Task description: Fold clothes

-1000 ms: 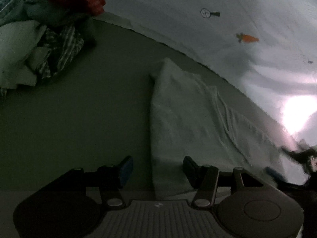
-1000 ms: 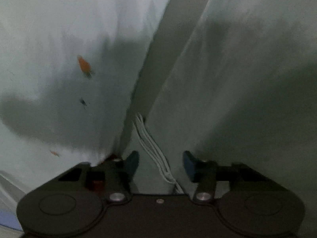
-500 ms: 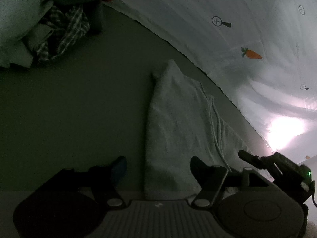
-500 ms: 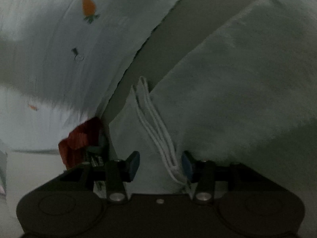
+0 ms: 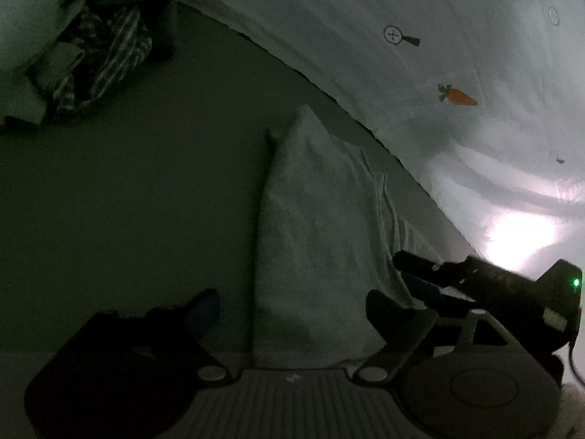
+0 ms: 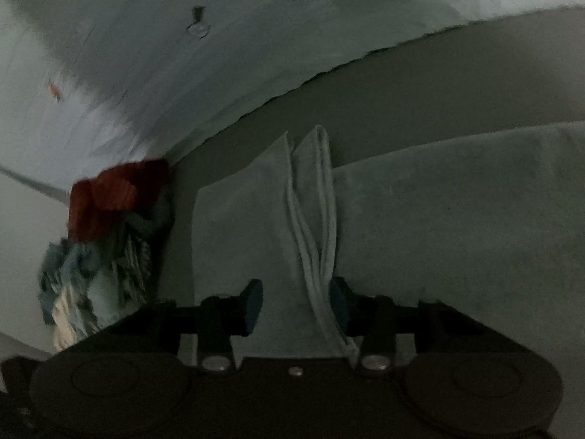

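Right gripper [image 6: 296, 305] is swinging round onto the towel's [image 5: 314, 226] corded edge [image 6: 321, 256], jaws closing with cloth between, pads not yet pressing. Left gripper [image 5: 292, 311] is opening wide, straddling the towel's near end on the grey sheet [image 5: 128, 201]. Risk: pinching only the cord, so layers are slipping apart. Containers: none showing; laundry pile [image 5: 73, 58] is sitting loose.

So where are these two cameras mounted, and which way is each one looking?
Left wrist view: mounted behind the left claw, looking down at a pale folded garment; its jaws are opening; the right claw enters beside it.
Right wrist view: mounted behind the right claw, jaws closing around the garment's layered edge.
Both show the garment and clothes pile.
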Action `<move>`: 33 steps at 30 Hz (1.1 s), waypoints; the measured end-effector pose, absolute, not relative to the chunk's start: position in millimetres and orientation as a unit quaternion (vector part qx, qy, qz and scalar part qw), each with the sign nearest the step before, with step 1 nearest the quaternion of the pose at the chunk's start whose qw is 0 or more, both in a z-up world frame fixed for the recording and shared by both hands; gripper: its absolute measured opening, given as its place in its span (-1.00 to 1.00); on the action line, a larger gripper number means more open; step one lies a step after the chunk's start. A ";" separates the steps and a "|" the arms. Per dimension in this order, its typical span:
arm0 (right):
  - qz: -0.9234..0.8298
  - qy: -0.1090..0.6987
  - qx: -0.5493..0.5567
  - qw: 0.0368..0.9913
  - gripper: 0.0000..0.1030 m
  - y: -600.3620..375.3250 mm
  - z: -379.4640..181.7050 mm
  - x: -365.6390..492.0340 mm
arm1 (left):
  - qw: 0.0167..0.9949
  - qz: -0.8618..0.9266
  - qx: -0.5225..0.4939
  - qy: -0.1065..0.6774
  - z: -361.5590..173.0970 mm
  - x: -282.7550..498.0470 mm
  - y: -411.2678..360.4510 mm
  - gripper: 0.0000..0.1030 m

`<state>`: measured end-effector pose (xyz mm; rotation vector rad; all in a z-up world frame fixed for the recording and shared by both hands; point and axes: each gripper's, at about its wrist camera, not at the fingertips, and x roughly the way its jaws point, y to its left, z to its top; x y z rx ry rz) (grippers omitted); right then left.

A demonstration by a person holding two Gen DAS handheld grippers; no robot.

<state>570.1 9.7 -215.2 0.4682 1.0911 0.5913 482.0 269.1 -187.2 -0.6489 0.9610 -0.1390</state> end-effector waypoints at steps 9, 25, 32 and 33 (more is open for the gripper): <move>0.258 0.480 0.275 0.792 -0.90 -21.9 -209.1 560.8 | 0.828 -0.058 -0.310 0.465 -184.2 487.3 267.8 0.74; 0.171 0.449 0.327 0.814 -0.73 -112.1 -198.1 513.5 | 0.855 -0.036 -0.110 0.506 -176.8 499.1 209.4 0.76; 0.183 0.443 0.279 0.832 -0.18 -88.7 -202.6 548.9 | 0.850 -0.036 -0.098 0.516 -175.7 507.1 210.7 0.76; 0.182 0.443 0.271 0.835 -0.16 -84.0 -203.3 556.9 | 0.849 -0.036 -0.100 0.517 -175.0 508.7 211.9 0.76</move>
